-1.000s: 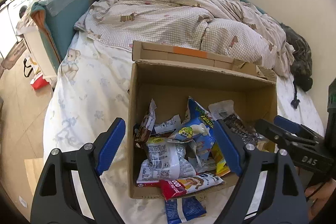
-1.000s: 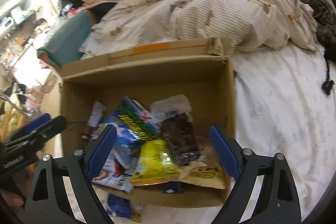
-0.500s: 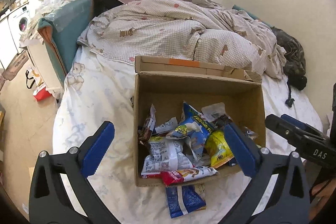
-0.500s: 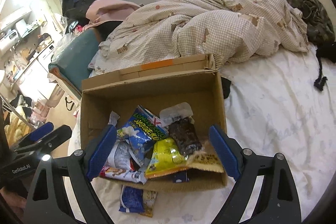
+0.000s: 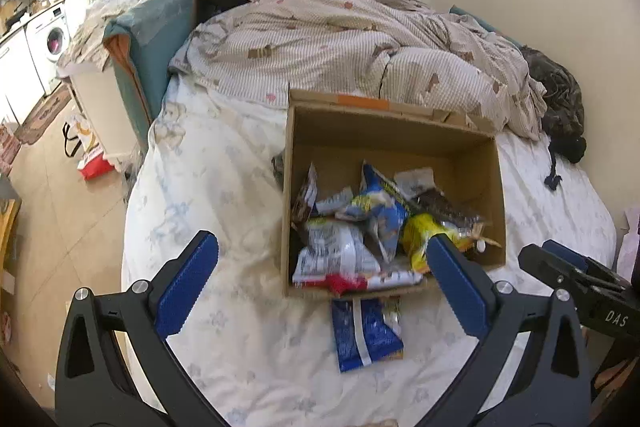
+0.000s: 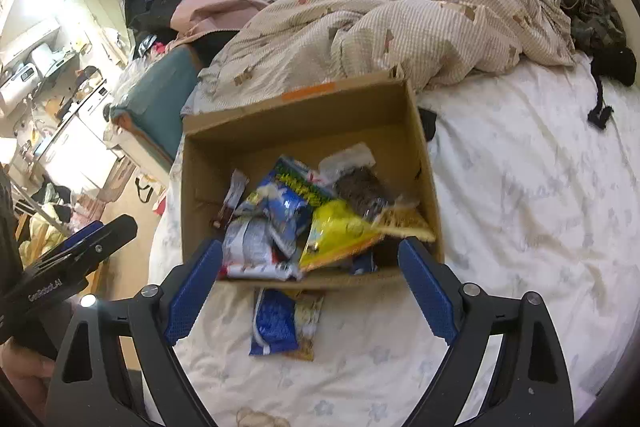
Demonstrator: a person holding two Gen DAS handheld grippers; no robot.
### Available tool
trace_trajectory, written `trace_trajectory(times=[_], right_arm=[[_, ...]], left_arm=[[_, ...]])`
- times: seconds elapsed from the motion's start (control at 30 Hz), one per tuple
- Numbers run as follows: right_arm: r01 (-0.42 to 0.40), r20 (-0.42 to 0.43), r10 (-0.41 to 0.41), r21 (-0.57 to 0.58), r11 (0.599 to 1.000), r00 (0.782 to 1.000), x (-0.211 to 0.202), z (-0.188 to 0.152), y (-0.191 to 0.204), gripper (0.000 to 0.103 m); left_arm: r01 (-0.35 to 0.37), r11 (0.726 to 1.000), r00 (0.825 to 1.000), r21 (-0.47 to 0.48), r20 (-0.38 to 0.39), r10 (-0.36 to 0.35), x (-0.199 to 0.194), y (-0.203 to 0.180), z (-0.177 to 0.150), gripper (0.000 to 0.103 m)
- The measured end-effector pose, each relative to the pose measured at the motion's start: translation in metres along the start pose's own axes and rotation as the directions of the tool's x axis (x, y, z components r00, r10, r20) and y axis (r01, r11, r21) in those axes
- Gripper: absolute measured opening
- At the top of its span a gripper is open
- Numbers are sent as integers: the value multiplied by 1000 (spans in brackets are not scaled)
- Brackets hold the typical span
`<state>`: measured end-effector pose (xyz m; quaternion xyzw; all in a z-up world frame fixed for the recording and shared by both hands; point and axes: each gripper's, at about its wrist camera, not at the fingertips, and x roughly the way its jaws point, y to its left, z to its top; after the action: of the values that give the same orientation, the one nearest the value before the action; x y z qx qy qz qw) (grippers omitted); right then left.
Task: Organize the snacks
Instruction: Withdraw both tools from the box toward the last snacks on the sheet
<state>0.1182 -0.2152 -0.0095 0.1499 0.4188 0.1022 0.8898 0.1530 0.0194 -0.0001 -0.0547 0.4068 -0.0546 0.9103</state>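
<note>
An open cardboard box stands on the white bed sheet and holds several snack packets: a yellow bag, a blue-and-white bag, a dark packet and a white packet. A blue packet lies on the sheet just in front of the box. My left gripper is open and empty above the sheet before the box. My right gripper is open and empty over the box's near edge and the blue packet.
A checked quilt is bunched behind the box. Dark clothing lies at the far right by the wall. A teal chair stands left of the bed. The bed's left edge drops to the tiled floor.
Both grippers have pulled back and up from the box. The box now looks smaller, and the whole blue packet on the sheet shows.
</note>
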Motion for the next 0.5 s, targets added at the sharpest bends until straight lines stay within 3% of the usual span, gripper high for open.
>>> trace_trajectory(times=[0.17, 0.3, 0.5], right_arm=[[17, -36, -18, -23, 1000, 999, -1, -16, 9, 92], [22, -53, -23, -31, 999, 998, -2, -26, 11, 92], [-42, -107, 54, 110, 993, 993, 2, -36, -8, 92]], left_arm=[[-20, 1000, 999, -8, -32, 20, -3, 3, -16, 103], [-13, 999, 995, -42, -101, 8, 2, 8, -33, 103], [-21, 990, 980, -137, -200, -6, 16, 24, -55, 103]])
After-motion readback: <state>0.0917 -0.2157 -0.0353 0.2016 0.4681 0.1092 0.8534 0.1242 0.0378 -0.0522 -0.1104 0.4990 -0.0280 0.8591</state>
